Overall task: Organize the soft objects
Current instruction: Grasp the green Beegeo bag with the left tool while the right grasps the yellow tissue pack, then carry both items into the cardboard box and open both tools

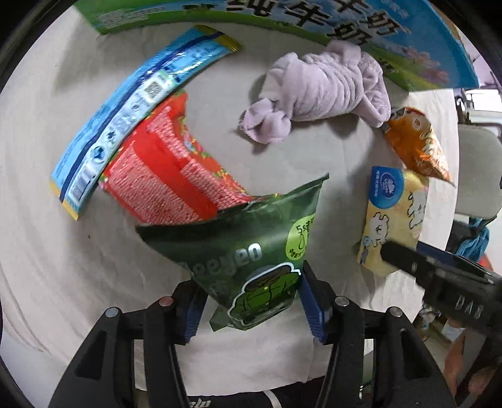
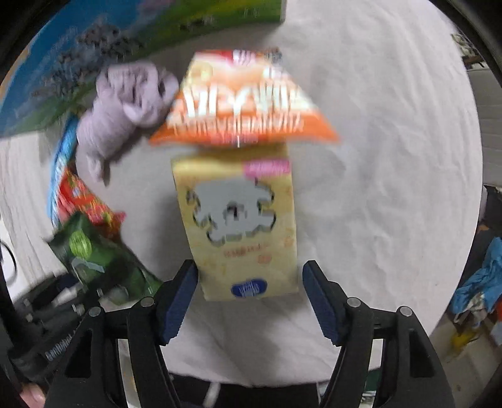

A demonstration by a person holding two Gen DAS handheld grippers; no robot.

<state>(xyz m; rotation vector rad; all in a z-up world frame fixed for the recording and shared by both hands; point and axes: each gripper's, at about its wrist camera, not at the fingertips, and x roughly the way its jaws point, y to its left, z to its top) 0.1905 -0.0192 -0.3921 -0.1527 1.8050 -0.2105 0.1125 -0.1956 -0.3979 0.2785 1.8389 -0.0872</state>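
My left gripper (image 1: 251,304) is open around the lower end of a green snack bag (image 1: 251,251), which rests partly on a red packet (image 1: 169,175); the bag also shows in the right wrist view (image 2: 94,254). My right gripper (image 2: 249,298) is open with a yellow tissue pack (image 2: 241,226) between its pads; the pack also shows in the left wrist view (image 1: 392,216). An orange snack bag (image 2: 244,103) lies just beyond the pack. A lilac plush towel (image 1: 323,91) lies further back.
A long blue packet (image 1: 131,106) lies beside the red one. A large green and blue milk carton box (image 1: 282,22) stands along the far edge. The white cloth-covered table (image 2: 392,157) ends at the right, with clutter on the floor below.
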